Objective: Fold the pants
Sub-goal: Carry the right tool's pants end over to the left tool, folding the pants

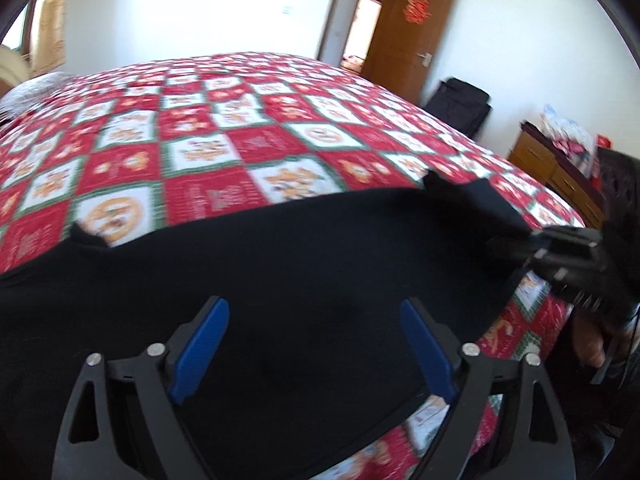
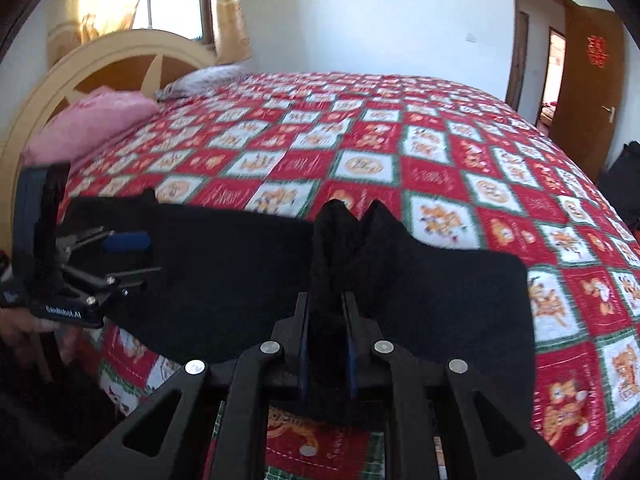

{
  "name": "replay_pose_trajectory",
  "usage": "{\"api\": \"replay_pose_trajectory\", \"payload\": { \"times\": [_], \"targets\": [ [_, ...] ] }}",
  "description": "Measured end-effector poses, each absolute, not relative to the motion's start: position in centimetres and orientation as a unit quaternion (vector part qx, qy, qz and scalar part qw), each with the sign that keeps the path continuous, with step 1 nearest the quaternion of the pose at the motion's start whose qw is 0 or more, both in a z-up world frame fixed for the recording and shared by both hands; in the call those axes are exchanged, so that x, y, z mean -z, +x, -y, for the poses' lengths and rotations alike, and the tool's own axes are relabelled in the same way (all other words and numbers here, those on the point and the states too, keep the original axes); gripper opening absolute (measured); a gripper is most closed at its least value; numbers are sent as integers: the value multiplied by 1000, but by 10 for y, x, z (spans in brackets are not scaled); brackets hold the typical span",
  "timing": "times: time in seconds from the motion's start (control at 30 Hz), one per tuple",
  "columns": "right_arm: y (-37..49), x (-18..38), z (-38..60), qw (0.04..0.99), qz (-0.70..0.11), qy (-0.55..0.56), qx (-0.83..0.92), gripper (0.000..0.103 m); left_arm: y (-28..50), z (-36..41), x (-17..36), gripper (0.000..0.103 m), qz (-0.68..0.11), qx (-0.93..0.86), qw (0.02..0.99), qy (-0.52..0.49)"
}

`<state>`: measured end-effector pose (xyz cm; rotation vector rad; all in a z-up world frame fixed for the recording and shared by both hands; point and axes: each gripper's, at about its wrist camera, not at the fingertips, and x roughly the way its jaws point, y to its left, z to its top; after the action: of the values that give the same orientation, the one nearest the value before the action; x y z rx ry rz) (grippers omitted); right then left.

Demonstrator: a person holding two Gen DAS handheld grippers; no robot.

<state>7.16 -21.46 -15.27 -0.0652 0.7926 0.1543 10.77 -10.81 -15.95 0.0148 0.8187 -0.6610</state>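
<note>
Black pants (image 1: 280,260) lie spread along the near edge of the bed. In the left wrist view my left gripper (image 1: 314,306) hovers over them, its blue pads (image 1: 204,348) wide apart and open, pinching no cloth. At the right edge of that view my right gripper (image 1: 504,242) holds a raised corner of the fabric. In the right wrist view my right gripper (image 2: 327,300) is shut on a bunched fold of the pants (image 2: 224,264), which stands up between its fingers. My left gripper (image 2: 148,254) shows at the far left above the cloth.
A red, white and green patchwork quilt (image 2: 400,152) covers the bed. A pink pillow (image 2: 92,120) and a curved headboard (image 2: 120,48) are at the far left. A wooden cabinet (image 1: 556,172), a black bag (image 1: 460,104) and an open door (image 1: 408,32) stand beyond the bed.
</note>
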Motion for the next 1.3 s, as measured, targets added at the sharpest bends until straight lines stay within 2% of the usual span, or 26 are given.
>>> {"api": "replay_pose_trajectory", "payload": {
  "times": [0.1, 0.13, 0.17, 0.23, 0.27, 0.4, 0.47, 0.63, 0.7, 0.77, 0.83, 0.93, 1.13, 1.3],
  "targets": [
    [74, 168, 208, 901, -421, -48, -97, 18, 109, 126, 153, 89, -386, 340, 857, 15],
    [74, 171, 208, 895, -431, -52, -105, 22, 109, 132, 151, 89, -385, 349, 854, 15],
    [72, 171, 209, 891, -436, -51, -116, 31, 110, 138, 148, 89, -387, 357, 850, 15],
    [66, 166, 217, 888, -438, -35, -139, 40, 113, 154, 145, 87, -395, 377, 838, 13],
    [63, 160, 224, 890, -431, -22, -145, 40, 113, 160, 144, 83, -399, 384, 832, 12],
    [51, 142, 258, 908, -395, 14, -136, 40, 117, 196, 146, 79, -425, 413, 806, 21],
    [46, 137, 280, 922, -371, 37, -109, 41, 121, 206, 148, 70, -440, 416, 796, 17],
    [43, 138, 319, 928, -341, 120, -88, 50, 129, 223, 152, 70, -462, 414, 784, 0],
    [42, 140, 321, 932, -331, 125, -77, 50, 128, 227, 151, 61, -460, 412, 786, 2],
    [44, 144, 319, 932, -329, 132, -73, 50, 129, 229, 151, 31, -464, 409, 786, 4],
    [44, 145, 317, 936, -322, 130, -62, 52, 128, 228, 151, 18, -469, 409, 783, -4],
    [39, 145, 324, 941, -307, 133, -51, 58, 122, 224, 146, 16, -462, 406, 788, -9],
    [30, 140, 347, 947, -271, 172, -19, 61, 124, 200, 123, 15, -457, 410, 787, -62],
    [35, 147, 360, 939, -281, 199, -5, 62, 126, 175, 112, 15, -460, 400, 788, -86]
  ]
}}
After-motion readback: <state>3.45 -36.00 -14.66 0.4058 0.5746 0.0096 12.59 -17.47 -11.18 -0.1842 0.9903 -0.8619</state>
